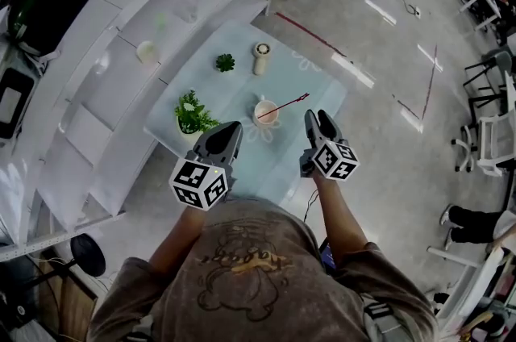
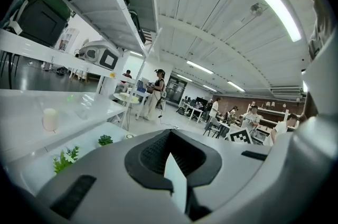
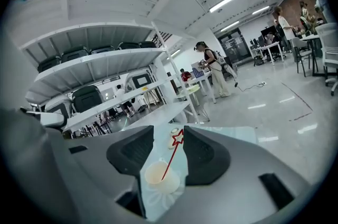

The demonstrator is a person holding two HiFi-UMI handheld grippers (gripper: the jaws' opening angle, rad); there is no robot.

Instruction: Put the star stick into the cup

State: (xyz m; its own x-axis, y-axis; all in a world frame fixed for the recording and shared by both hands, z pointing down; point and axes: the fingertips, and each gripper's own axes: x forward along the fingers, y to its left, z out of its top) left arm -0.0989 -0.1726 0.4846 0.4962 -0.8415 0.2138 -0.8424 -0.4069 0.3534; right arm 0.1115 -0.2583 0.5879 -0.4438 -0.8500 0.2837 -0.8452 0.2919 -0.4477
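Right gripper (image 1: 316, 117) stands spread, empty; left gripper (image 1: 231, 126) is pressed together. One star stick (image 1: 284, 106) leans in one cup (image 1: 269, 120), near two plants: large plant (image 1: 193, 114), small plant (image 1: 225, 62).

A red star stick (image 1: 284, 106) stands tilted in the cream cup (image 1: 270, 120).

Your table (image 1: 234, 94) at mid-frame has a pale blue, glossy top that looks like glass. The floor (image 1: 387, 114) to its right is polished and carries bright streaks of light. The cup (image 1: 266, 112) looks matt and cream; the star stick (image 1: 284, 106) is thin, smooth and red. Your left gripper (image 1: 229, 127) and right gripper (image 1: 316, 119) have matt grey plastic shells and ribbed black pads (image 3: 134, 153). Your shirt (image 1: 250, 268) is brown cloth.
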